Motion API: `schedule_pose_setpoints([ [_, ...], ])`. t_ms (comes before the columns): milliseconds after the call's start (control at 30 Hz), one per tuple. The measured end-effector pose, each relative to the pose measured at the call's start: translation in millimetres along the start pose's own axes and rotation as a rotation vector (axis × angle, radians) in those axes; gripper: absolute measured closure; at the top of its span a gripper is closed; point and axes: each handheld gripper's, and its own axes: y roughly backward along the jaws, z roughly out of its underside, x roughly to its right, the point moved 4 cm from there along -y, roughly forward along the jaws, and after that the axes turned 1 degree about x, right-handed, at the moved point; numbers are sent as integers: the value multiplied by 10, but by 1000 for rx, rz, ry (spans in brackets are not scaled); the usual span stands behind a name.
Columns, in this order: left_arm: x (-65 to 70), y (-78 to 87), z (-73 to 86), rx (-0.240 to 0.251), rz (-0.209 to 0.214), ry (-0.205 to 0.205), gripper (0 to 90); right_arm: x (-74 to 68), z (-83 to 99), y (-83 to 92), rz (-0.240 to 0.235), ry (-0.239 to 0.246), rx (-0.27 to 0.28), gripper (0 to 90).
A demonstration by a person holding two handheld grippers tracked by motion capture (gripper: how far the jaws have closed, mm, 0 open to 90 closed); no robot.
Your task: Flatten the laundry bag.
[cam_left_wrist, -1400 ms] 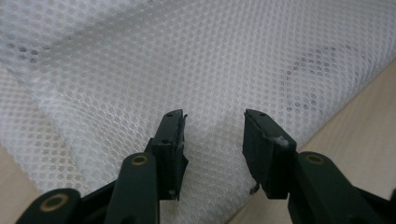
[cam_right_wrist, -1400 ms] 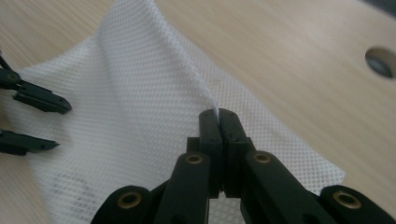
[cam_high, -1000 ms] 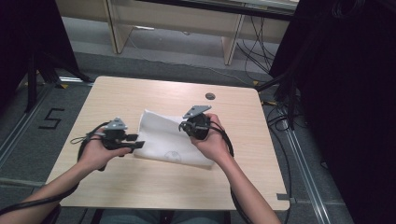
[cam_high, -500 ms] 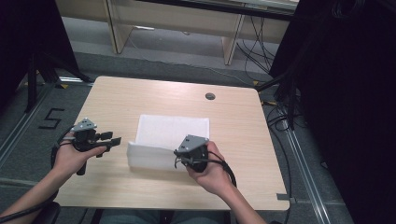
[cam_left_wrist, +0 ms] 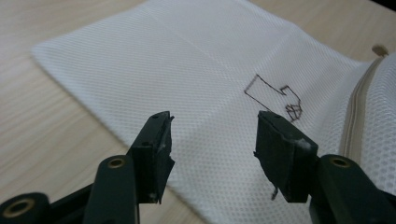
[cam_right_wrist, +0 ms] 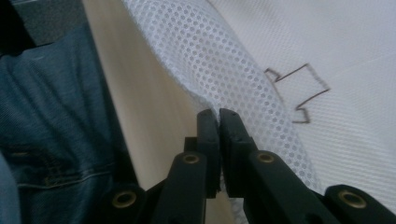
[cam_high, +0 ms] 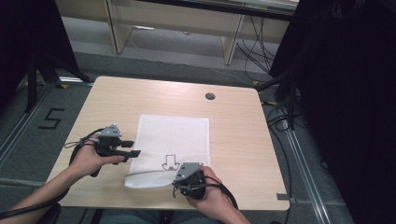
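Note:
A white mesh bag [cam_high: 173, 135] lies flat on the wooden table [cam_high: 243, 140], with a drawn arrow mark [cam_high: 170, 163] near its front. Its near edge curls up to my right gripper [cam_high: 174, 184]. In the right gripper view that gripper [cam_right_wrist: 218, 114] is shut on the mesh fold [cam_right_wrist: 224, 60]; its jaws have just been opening and show a hairline gap. My left gripper [cam_high: 135, 149] sits at the bag's left edge. In the left gripper view it [cam_left_wrist: 212, 135] is open over the mesh [cam_left_wrist: 187, 60], its jaws having just been widening, nothing between them. A beige zipper [cam_left_wrist: 359, 102] runs at the right.
A round cable hole [cam_high: 210, 96] sits in the table's far right part. The person's jeans [cam_right_wrist: 46, 121] are just beyond the table's near edge. On the floor at the left is a "5" mark [cam_high: 50, 119]. Desk legs [cam_high: 229, 44] and cables stand behind.
The right gripper pulled the bag's edge toward the table's near side, spreading the bag out flat. The left gripper swung out left, then came back to the bag's left edge with wider jaws.

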Motion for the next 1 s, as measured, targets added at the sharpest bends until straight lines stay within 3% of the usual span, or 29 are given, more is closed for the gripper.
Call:
schedule_pose_setpoints([
  [33, 30, -43, -5, -11, 8, -5, 445, -51, 24, -23, -24, -23, -20, 876],
  [167, 94, -184, -17, -60, 27, -38, 424, -120, 68, -99, -63, 33, -46, 865],
  [200, 106, -212, -13, -71, 21, -46, 416, -151, 72, -101, -74, 7, -46, 856],
  [233, 106, -232, -1, -91, 18, -67, 399, -158, 63, -88, -82, 14, -47, 846],
  [267, 121, -263, 11, -92, 13, -66, 384, -163, 45, -73, -94, 26, -35, 832],
  [300, 127, -285, 32, -104, 11, -69, 377, -189, 34, -36, -100, -5, -34, 819],
  [333, 123, -295, 49, -119, 14, -94, 376, -193, 12, -7, -113, -5, -17, 804],
  [367, 133, -311, 74, -127, 14, -83, 376, -194, -9, 29, -118, -8, -7, 785],
  [467, 126, -316, 119, -163, 10, -135, 375, -180, -71, 128, -113, -19, 34, 715],
  [500, 114, -300, 122, -181, 14, -169, 375, -140, -101, 162, -107, 7, 59, 689],
  [533, 126, -314, 126, -164, 14, -147, 375, -136, -120, 199, -116, -36, 75, 670],
  [600, 123, -312, 142, -175, 19, -152, 377, -56, -170, 282, -94, -58, 110, 644],
  [633, 143, -328, 153, -163, 17, -127, 378, 11, -191, 303, -70, -61, 131, 632],
  [667, 135, -325, 167, -181, 19, -132, 383, 81, -199, 320, -45, -80, 139, 620],
  [700, 149, -334, 173, -174, 22, -112, 389, 178, -202, 327, -15, -67, 140, 613],
  [767, 161, -337, 181, -171, 29, -93, 402, 340, -165, 308, 9, -120, 116, 618],
  [800, 157, -330, 183, -176, 21, -94, 403, 429, -139, 283, 25, -114, 109, 628],
  [833, 162, -317, 181, -175, 17, -94, 404, 488, -107, 255, 32, -153, 95, 631],
  [867, 173, -298, 177, -173, 19, -92, 405, 561, -81, 214, 28, -157, 89, 634],
  [900, 183, -268, 175, -181, 29, -103, 409, 598, -44, 183, 28, -202, 67, 640],
  [933, 220, -253, 174, -155, 27, -81, 427, 654, -11, 141, 36, -216, 55, 651],
  [1000, 263, -214, 176, -154, 34, -80, 516, 741, 77, 76, 44, -255, 2, 680],
])
